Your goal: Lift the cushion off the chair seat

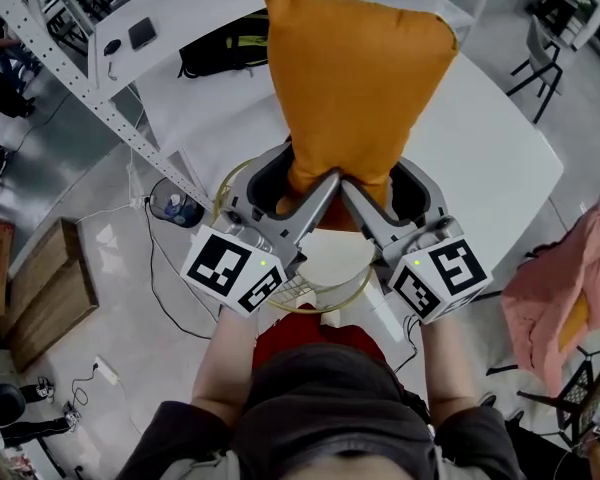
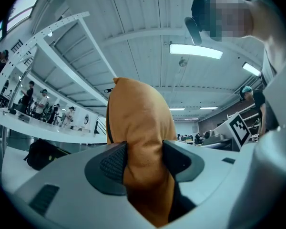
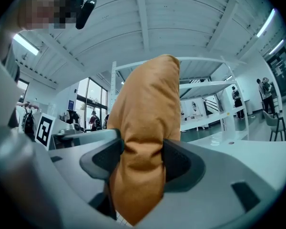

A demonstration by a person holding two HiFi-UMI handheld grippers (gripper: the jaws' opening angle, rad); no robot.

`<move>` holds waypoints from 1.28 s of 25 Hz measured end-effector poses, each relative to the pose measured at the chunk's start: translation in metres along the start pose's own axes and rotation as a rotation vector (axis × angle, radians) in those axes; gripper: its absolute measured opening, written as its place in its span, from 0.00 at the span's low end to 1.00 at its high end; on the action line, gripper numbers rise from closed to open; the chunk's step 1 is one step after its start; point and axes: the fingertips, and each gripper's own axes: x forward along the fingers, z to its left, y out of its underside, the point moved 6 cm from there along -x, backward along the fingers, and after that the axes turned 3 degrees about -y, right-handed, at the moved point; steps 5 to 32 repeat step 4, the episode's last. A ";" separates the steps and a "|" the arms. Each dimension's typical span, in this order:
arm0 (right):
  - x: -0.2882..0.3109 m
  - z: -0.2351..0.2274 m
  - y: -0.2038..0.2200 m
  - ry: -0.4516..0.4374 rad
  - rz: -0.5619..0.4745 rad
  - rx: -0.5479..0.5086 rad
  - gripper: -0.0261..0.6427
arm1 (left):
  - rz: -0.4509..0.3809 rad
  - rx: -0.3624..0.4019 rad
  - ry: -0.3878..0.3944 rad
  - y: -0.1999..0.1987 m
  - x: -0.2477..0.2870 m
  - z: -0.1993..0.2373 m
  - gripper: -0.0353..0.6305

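- Orange cushion [image 1: 355,78]: held in the air, standing up from its pinched lower edge, above the round chair seat [image 1: 335,256] and in front of the white table [image 1: 490,148].
- Left gripper [image 1: 298,183] and right gripper [image 1: 385,190]: each is clamped on the cushion's lower edge, the pads sunk into the fabric. The two grips sit just beside each other.
- Risk of slipping: both grips hold only a soft fold, so the fabric could creep out between the pads under the cushion's own weight.
- Risk of toppling: the bulk stands above the grips, so it could flop sideways or toward the person if either gripper tilts.
- Risk of strain: grippers drawn apart would tug at the seam.
- Hidden: the cushion's bottom edge lies behind the jaws, so its clearance from the seat is judged, not seen. The chair's frame is mostly covered by the grippers and the person. Neither gripper view shows the chair.
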 end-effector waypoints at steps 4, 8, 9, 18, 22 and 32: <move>-0.003 0.000 0.000 0.000 -0.013 -0.003 0.47 | -0.006 0.017 0.002 -0.001 0.000 -0.003 0.42; -0.003 0.000 0.000 0.000 -0.013 -0.003 0.47 | -0.006 0.017 0.002 -0.001 0.000 -0.003 0.42; -0.003 0.000 0.000 0.000 -0.013 -0.003 0.47 | -0.006 0.017 0.002 -0.001 0.000 -0.003 0.42; -0.003 0.000 0.000 0.000 -0.013 -0.003 0.47 | -0.006 0.017 0.002 -0.001 0.000 -0.003 0.42; -0.003 0.000 0.000 0.000 -0.013 -0.003 0.47 | -0.006 0.017 0.002 -0.001 0.000 -0.003 0.42; -0.003 0.000 0.000 0.000 -0.013 -0.003 0.47 | -0.006 0.017 0.002 -0.001 0.000 -0.003 0.42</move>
